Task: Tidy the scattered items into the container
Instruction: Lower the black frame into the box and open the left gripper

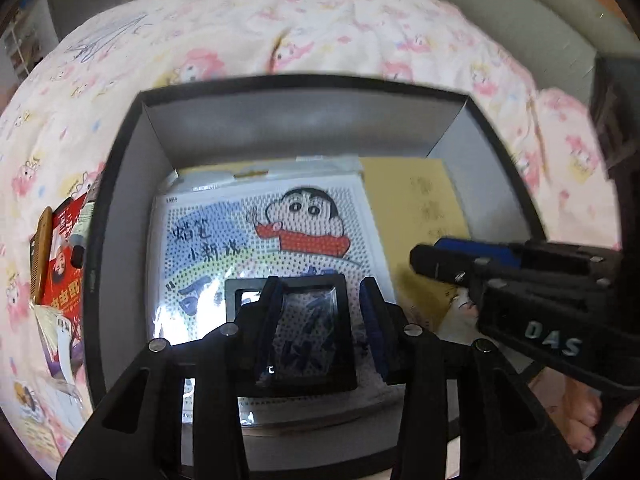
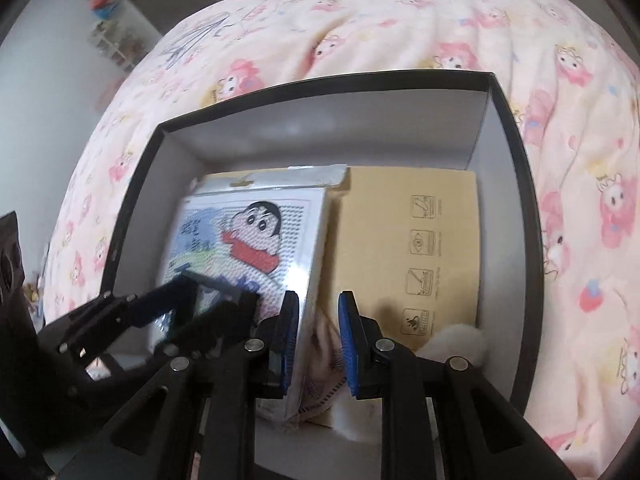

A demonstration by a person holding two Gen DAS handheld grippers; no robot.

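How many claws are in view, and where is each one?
2. The left claw hangs over the cartoon bead kit inside the black box, at a black frame; the right claw is beside it, above the kit's right edge.

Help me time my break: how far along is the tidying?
Done: the cartoon bead kit and brown carton lie in the black box. In hand: a small black frame sits between the left gripper's fingers, over the kit. Left: a red packet and a comb lie on the bed outside.
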